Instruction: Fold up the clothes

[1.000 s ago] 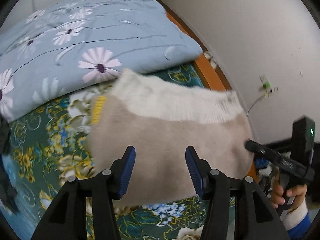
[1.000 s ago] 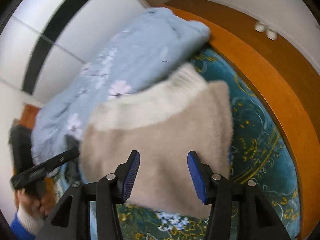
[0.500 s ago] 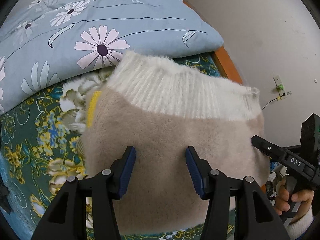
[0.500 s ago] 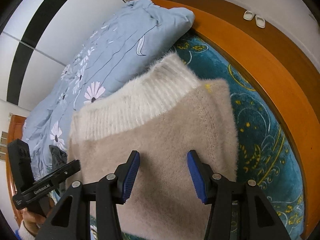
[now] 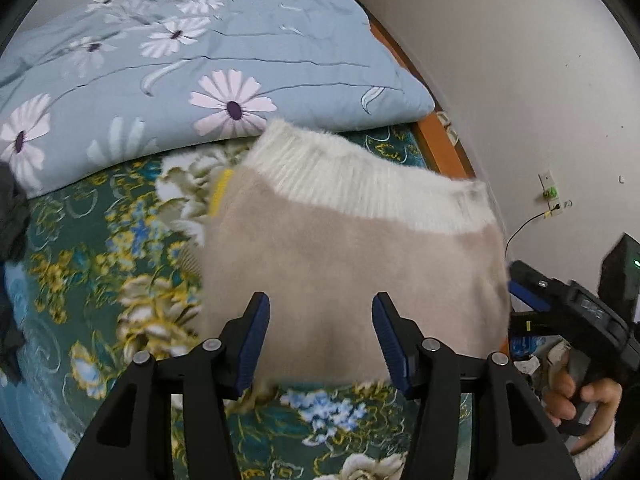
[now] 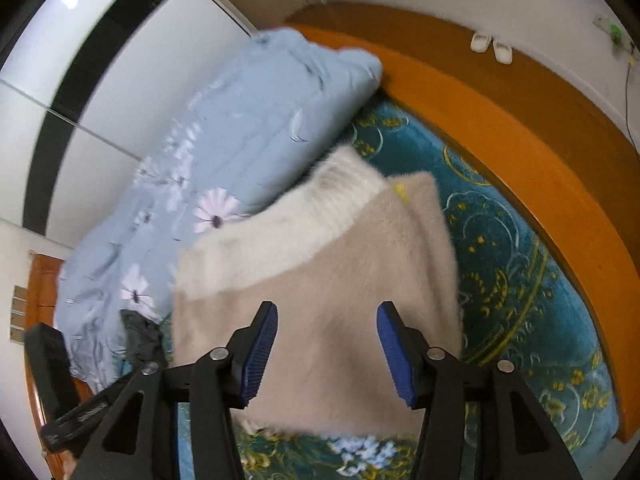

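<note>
A folded fuzzy sweater, beige with a white ribbed band at its far edge, lies on the green floral bedsheet. It also shows in the right wrist view. My left gripper is open and empty, hovering above the sweater's near edge. My right gripper is open and empty above the same sweater. The right gripper's body, held in a hand, shows at the right of the left wrist view.
A folded light blue floral quilt lies behind the sweater. A dark garment sits by the quilt at left. The orange wooden bed frame runs along the right, with white slippers on the floor beyond.
Both grippers stayed open over the sweater. Both pulled back and up after coming close, so the sweater looks smaller now.
</note>
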Available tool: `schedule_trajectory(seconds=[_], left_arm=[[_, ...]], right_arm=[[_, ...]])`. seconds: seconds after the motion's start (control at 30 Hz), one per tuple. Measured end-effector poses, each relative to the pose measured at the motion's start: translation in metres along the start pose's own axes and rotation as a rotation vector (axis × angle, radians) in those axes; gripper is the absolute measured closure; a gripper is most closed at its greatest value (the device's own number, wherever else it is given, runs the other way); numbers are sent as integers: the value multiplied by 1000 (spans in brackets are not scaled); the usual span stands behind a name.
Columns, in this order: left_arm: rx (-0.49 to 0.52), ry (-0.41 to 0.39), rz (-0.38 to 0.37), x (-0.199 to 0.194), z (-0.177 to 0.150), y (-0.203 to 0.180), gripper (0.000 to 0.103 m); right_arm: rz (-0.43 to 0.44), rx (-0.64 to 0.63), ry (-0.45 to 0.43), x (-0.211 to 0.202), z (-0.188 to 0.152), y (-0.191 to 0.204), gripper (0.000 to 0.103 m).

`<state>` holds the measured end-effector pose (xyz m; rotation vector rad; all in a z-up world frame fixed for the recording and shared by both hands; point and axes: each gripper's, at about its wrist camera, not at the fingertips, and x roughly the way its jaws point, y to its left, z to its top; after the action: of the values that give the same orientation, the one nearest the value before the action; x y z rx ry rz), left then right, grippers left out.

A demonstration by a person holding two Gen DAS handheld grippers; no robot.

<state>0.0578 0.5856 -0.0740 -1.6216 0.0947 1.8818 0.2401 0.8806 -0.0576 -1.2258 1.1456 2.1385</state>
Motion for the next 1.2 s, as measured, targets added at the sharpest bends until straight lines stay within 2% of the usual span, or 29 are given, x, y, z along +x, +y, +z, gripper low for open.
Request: schedule_trajectory(seconds=[0.07, 0.17, 0.23, 0.37, 0.53, 0.6, 0.63, 0.8, 0.93, 1.03, 1.2], left_arm=[[-15, -15, -18, -11, -18, -2, 35], [-39, -36, -53, -22, -39, -11, 31], [-49, -50, -77, -28, -58, -15, 29], [-50, -60, -91, -35, -83, -27, 28], [-21, -52, -41, -36, -107, -49, 26], [-11, -48, -14, -36, -115, -57, 25], [-11, -51, -7, -36, -117, -60, 24], [-21, -77, 64, -30, -125, -78, 21], [-98, -84, 122, -10, -121, -98, 18], [-182, -127, 246, 6, -118, -120, 17], [-369, -154, 439, 24, -123, -154, 17]], right_arm=[[1, 7, 32, -5, -19, 1, 43], [-50, -10, 84, -10, -55, 3, 43], [-81, -10, 85, -17, -78, 4, 41], [-115, -32, 55, -37, -110, 8, 28], [-156, -103, 16, -57, -131, 13, 12], [-166, -127, -6, -64, -136, 11, 0], [-166, -136, -13, -67, -138, 8, 0], [-155, -177, -18, -66, -129, -17, 0], [-112, -239, -32, -60, -107, -47, 0], [-75, -330, -29, -50, -82, -69, 0], [13, -478, 9, -38, -44, -96, 0]])
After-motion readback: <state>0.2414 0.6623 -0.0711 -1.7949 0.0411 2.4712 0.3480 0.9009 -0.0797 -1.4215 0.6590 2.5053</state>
